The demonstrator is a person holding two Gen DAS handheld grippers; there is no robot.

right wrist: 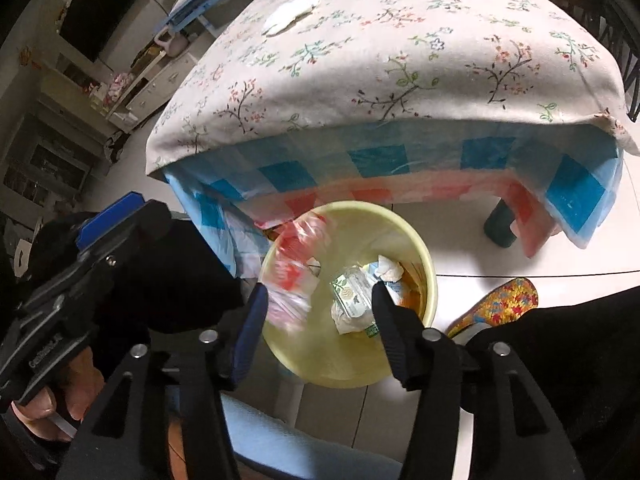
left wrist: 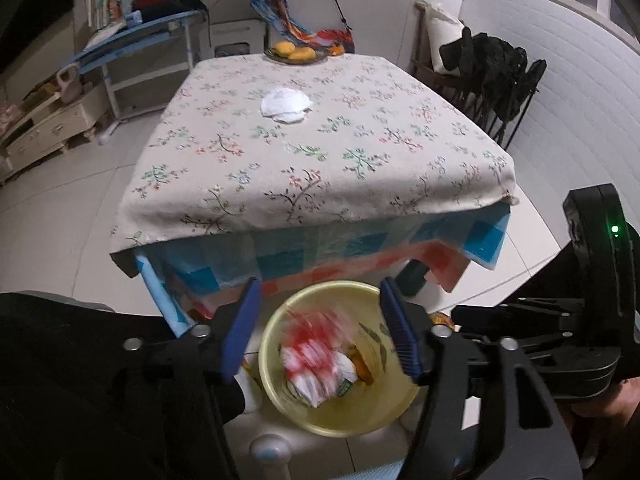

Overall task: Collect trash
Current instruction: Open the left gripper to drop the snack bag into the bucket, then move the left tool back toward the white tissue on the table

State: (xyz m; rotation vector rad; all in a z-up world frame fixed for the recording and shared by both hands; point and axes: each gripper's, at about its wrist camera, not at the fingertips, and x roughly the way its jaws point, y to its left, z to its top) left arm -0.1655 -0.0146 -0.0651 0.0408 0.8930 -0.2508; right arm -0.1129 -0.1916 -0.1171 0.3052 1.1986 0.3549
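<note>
Trash (left wrist: pixel 316 364) in one bin (left wrist: pixel 280 392), perhaps four pieces

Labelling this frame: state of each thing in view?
left gripper: open, nothing held, over bin
right gripper: open, nothing held, over bin
bin: upright on floor, holds trash
red-white bag: blurred, in the bin
tissue: crumpled, on table
table: covered by floral cloth
</note>
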